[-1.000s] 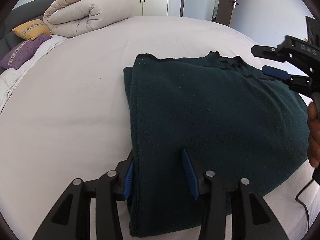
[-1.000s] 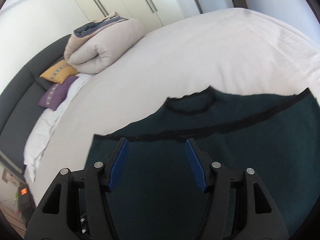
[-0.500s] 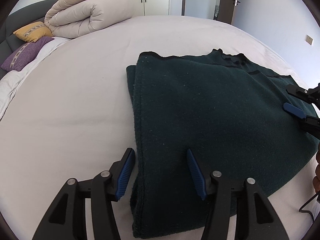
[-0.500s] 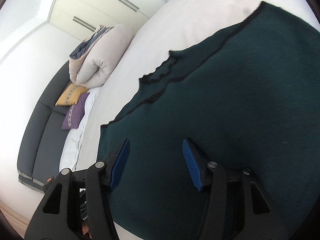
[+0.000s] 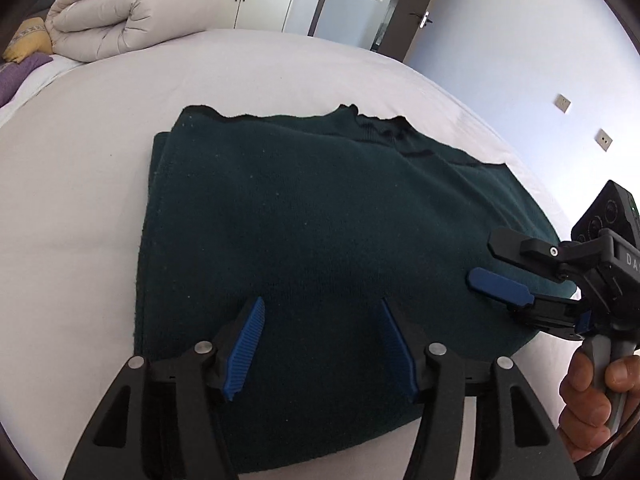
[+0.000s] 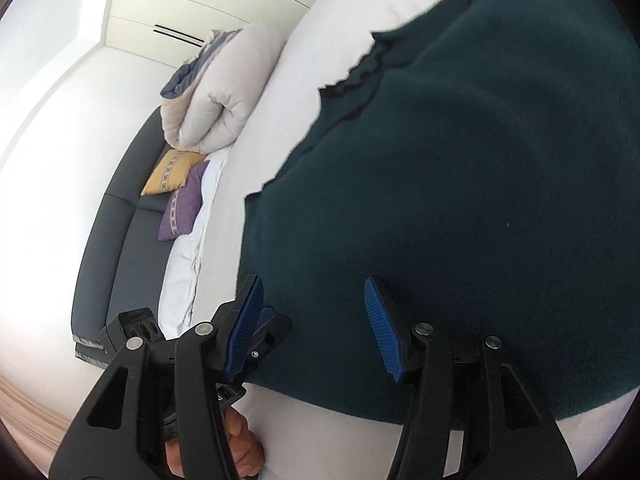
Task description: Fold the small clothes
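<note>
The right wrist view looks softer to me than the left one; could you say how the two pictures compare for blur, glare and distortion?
Right wrist view: the dark green garment is smeared by motion blur, the wall at left is blown out white, and the frame is strongly tilted. Left wrist view: the garment's knit and neckline are crisp, light is even, and fisheye bulge curves the white bed.

Bright, even daylight fills both fisheye views, with black vignetting at the corners and straight lines bowed toward the rims. The white wall (image 6: 52, 128) at nine o'clock in the right wrist view is blown out. That view is slightly motion-blurred; shadows are soft.
</note>
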A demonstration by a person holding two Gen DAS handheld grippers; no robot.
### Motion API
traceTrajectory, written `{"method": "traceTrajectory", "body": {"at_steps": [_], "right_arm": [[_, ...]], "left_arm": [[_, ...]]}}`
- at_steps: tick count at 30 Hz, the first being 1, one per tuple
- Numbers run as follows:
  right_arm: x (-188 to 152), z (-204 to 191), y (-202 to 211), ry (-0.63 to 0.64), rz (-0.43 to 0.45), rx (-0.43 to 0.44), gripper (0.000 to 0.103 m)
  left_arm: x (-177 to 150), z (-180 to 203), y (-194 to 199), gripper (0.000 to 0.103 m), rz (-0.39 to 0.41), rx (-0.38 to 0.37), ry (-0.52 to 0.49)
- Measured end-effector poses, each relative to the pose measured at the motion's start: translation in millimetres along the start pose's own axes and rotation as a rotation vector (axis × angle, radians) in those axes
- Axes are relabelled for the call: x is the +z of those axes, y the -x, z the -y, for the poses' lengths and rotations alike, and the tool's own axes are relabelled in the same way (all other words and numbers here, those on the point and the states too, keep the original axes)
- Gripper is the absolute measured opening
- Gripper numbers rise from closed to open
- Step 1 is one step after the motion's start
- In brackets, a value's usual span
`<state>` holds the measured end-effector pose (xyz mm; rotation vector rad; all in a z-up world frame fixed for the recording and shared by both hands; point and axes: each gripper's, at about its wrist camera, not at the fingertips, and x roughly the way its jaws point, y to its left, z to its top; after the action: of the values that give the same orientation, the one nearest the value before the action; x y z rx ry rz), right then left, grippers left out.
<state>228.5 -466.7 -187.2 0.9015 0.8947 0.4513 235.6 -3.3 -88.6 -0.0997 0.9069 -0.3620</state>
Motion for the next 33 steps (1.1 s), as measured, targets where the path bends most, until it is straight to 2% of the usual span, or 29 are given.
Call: {"method": "traceTrajectory", "body": {"at_steps": [3,6,9,13,16,17,19,20,22,25,28,31,33], "right_arm": [[-4.0,13.2,12.8,-0.016,0.021,0.017,0.046],[7.6,40.2,51.0,-0.057,0.095,0.004,0.047],[15.0,73.3,89.4,-0.137,0.184,0.038,0.042],[20.5,100.9,139.4,-0.196,0.313,-0.034,0.042],[20.1,105.1,168.9,-0.22,0.388,-0.116,0.045],[19.6,103.0,174.9,-0.212,0.403,-0.128,0.048],[16.9,94.0,182.3,-0.185,0.423,-0.143,0.058],[16.0,88.4,182.2,-0.17,0.425,-0.142,0.063],[19.7,75.4,173.2,-0.142,0.404,-0.114,0.064],[27.4,48.3,158.8,-0.079,0.34,-0.069,0.064],[37.5,16.8,124.1,-0.032,0.248,-0.025,0.064],[38.7,-7.0,93.9,-0.003,0.162,0.007,0.064],[41.5,-21.2,71.7,0.029,0.109,0.008,0.064]], "left_arm": [[1.5,2.9,1.8,0.06,-0.023,0.018,-0.009],[-3.1,-3.7,4.6,0.06,-0.033,0.01,0.025],[-5.0,-11.7,9.9,0.054,-0.039,0.008,0.06],[-3.2,-32.4,19.8,0.043,-0.041,-0.007,0.134],[1.6,-61.5,40.7,0.042,0.01,-0.006,0.23],[3.5,-72.5,47.9,0.045,0.042,0.009,0.259],[7.7,-93.1,59.8,0.072,0.103,0.044,0.309],[8.5,-102.6,61.2,0.077,0.112,0.039,0.339],[7.8,-117.1,54.7,0.08,0.084,-0.038,0.404],[1.0,-119.1,30.1,0.08,-0.029,-0.17,0.473],[3.8,-101.5,21.4,0.081,-0.061,-0.214,0.428],[3.6,-92.7,12.2,0.085,-0.097,-0.331,0.438],[5.1,-88.9,6.4,0.086,-0.111,-0.329,0.422]]}}
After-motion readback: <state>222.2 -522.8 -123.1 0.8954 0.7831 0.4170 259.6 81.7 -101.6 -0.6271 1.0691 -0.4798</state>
